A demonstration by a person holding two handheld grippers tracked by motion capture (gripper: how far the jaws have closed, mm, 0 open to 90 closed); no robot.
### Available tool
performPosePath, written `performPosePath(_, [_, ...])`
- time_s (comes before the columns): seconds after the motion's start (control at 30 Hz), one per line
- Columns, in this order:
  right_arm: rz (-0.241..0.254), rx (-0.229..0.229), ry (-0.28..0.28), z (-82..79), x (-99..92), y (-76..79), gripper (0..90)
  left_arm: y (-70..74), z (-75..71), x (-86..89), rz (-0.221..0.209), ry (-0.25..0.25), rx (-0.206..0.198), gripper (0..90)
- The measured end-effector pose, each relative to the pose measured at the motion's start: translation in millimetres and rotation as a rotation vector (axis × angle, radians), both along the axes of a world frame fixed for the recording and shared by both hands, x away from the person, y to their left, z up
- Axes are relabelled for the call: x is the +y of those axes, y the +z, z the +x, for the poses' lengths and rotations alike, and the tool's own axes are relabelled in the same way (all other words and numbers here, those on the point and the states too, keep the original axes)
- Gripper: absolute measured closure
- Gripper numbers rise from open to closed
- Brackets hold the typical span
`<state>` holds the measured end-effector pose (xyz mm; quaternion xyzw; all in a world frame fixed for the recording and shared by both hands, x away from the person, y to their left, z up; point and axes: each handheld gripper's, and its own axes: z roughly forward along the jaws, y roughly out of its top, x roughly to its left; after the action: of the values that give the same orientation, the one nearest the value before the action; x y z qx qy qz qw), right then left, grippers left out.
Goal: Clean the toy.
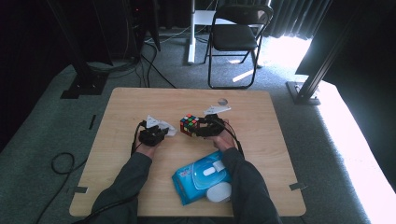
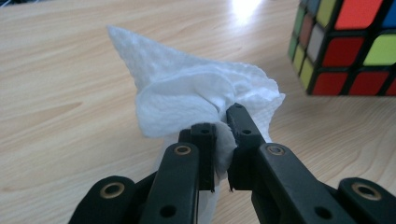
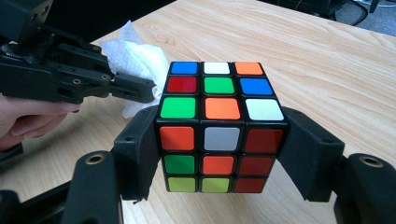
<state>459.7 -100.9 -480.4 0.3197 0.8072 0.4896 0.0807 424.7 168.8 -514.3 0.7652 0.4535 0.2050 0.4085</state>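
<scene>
In the high view, the right gripper (image 1: 201, 127) is clamping the puzzle cube (image 1: 188, 124) just above the table (image 1: 140, 100), seemingly steadying it for cleaning. The left gripper (image 1: 157, 132) is holding a white wipe (image 1: 164, 126) just beside the cube. A blue wipe pack (image 1: 200, 175) is lying near the person's right forearm.

In the left gripper view, the jaws are sitting nearly closed, pinching a bunched fold of the wipe (image 2: 196, 95), most of it puffing out beyond the fingertips (image 2: 205, 133). The cube (image 2: 348, 44) is standing apart, off to the side.

In the right gripper view, both fingers (image 3: 137, 149) are pressing flat against opposite faces of the cube (image 3: 219, 126), roughly half open, with the wipe (image 3: 135, 58) waiting beyond its far corner.
</scene>
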Motion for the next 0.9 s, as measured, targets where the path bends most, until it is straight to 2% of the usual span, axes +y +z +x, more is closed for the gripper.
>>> performPosePath(0.23, [-0.071, -0.011, -0.005, 4.0, 1.4, -6.6, 34.3, -4.6, -0.1, 3.2, 0.015, 0.008, 0.012, 83.3])
performPosePath(0.47, [-0.08, -0.006, -0.027, 9.2, 0.8, -13.4, 34.4, -4.3, 0.2, 5.2, 0.017, 0.015, 0.016, 83.3])
performPosePath(0.9, [-0.133, 0.003, -0.018, 12.0, 5.4, -24.2, 34.3, -6.4, -0.1, 6.1, 0.011, 0.019, 0.026, 83.1])
